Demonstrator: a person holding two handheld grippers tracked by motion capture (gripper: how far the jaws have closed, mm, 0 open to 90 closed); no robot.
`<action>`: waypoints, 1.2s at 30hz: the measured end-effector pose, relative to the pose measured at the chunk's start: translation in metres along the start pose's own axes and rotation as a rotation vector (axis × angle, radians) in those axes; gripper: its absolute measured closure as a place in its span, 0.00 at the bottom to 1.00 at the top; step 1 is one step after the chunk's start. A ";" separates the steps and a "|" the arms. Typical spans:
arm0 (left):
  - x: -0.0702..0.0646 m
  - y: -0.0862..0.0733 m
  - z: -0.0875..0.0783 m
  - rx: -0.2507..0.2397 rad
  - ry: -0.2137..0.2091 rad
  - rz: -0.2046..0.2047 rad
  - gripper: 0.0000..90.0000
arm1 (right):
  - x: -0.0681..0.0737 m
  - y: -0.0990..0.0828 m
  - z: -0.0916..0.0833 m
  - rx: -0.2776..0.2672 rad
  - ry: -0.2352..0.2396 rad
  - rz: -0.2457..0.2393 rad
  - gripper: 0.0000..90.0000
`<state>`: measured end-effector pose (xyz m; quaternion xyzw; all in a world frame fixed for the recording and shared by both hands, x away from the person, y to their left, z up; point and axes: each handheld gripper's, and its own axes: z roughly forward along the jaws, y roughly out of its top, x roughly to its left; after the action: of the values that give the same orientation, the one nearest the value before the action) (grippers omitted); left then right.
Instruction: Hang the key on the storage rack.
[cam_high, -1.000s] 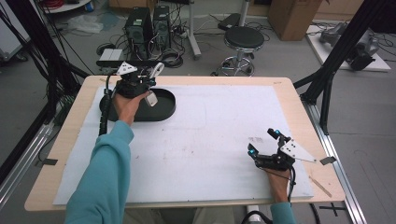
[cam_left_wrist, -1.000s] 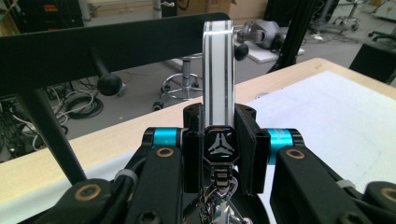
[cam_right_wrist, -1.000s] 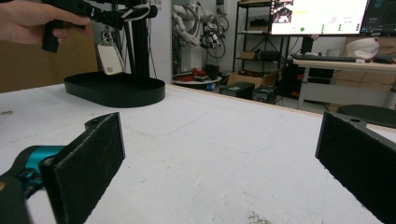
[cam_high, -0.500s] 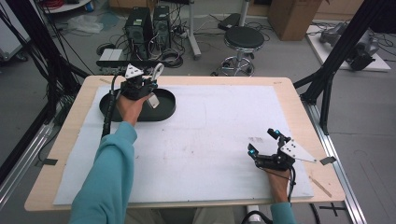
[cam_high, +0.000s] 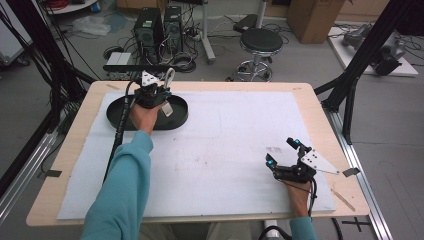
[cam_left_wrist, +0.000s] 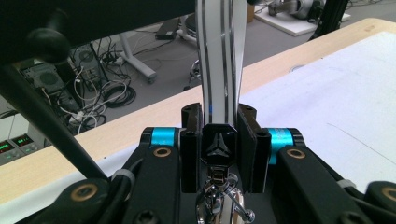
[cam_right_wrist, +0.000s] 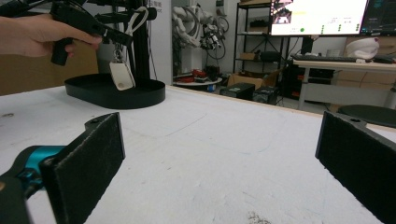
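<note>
Your left gripper (cam_high: 159, 95) hangs above the black oval tray (cam_high: 116, 118) at the table's far left corner, jaws pinched on a key ring strap (cam_left_wrist: 219, 56); its white tag (cam_high: 167, 108) dangles over the tray interior, clear of the rim. In the left gripper view, the strap rises upright between the pads, with the metal ring (cam_left_wrist: 219, 200) below them. The tray's far rim lies near the table's back edge (cam_high: 225, 86). Your right gripper (cam_high: 283, 153) rests low at the near right of the white sheet (cam_high: 220, 150), jaws spread wide with nothing between them. Between tray and right gripper, the sheet lies bare, giving you open travel across the middle.
</note>
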<state>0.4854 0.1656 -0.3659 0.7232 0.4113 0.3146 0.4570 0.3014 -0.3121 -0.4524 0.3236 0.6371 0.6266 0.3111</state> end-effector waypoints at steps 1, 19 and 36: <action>0.000 0.000 0.001 0.003 0.001 0.000 0.81 | 0.000 0.000 0.000 0.000 0.001 0.000 0.01; 0.000 -0.004 -0.003 -0.021 -0.075 -0.002 0.57 | 0.000 0.000 0.000 0.001 0.000 0.000 0.01; 0.002 -0.045 -0.104 -0.225 -0.329 0.062 0.02 | -0.002 -0.001 0.001 0.002 0.003 0.015 0.01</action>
<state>0.3857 0.2200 -0.3671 0.7214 0.2710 0.2502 0.5862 0.3029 -0.3132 -0.4537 0.3279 0.6358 0.6286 0.3052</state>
